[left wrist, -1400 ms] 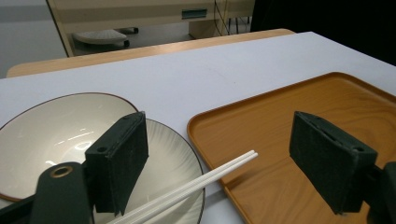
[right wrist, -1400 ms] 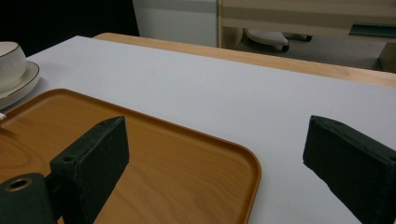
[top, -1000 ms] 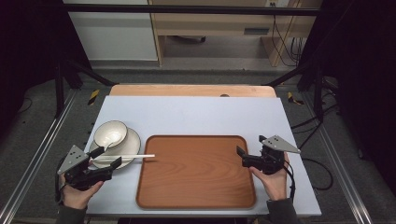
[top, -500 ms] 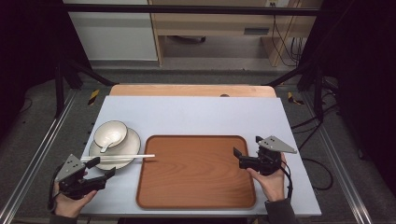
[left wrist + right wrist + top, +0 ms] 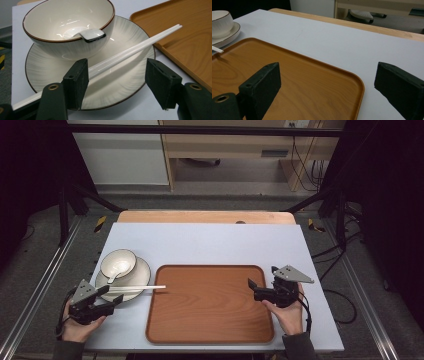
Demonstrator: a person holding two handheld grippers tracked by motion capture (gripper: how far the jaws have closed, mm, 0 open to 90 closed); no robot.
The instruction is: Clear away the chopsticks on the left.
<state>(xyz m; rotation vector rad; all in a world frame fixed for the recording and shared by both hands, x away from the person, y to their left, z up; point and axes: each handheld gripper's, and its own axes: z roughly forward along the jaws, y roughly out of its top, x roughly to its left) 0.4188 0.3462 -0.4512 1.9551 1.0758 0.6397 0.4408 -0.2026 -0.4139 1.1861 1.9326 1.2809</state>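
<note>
1. High view: the left gripper [image 5: 111,297] sits low at the near-left of the table, its tips at the near edge of the plate [image 5: 131,285]. The right gripper [image 5: 251,287] rests over the right rim of the wooden tray [image 5: 210,307].
2. A pair of white chopsticks [image 5: 137,288] lies across the plate, their far ends reaching over the tray's left rim.
3. The bowl [image 5: 118,263] stands on the far-left part of the plate, with a white spoon [image 5: 114,274] inside it, its handle hooked over the rim.
4. Left gripper view: the chopsticks [image 5: 130,51] run slantwise between the jaws. They pass close by the left-hand pad, and the right-hand pad stands well clear of them.
5. The left gripper's jaws have just been closing, with the chopsticks between them but not yet clamped, so the claw is still open.
6. Right gripper view: the jaws stand wide apart with nothing between them, over the tray's [image 5: 359,87] corner and the bare grey table [image 5: 332,42].
</note>
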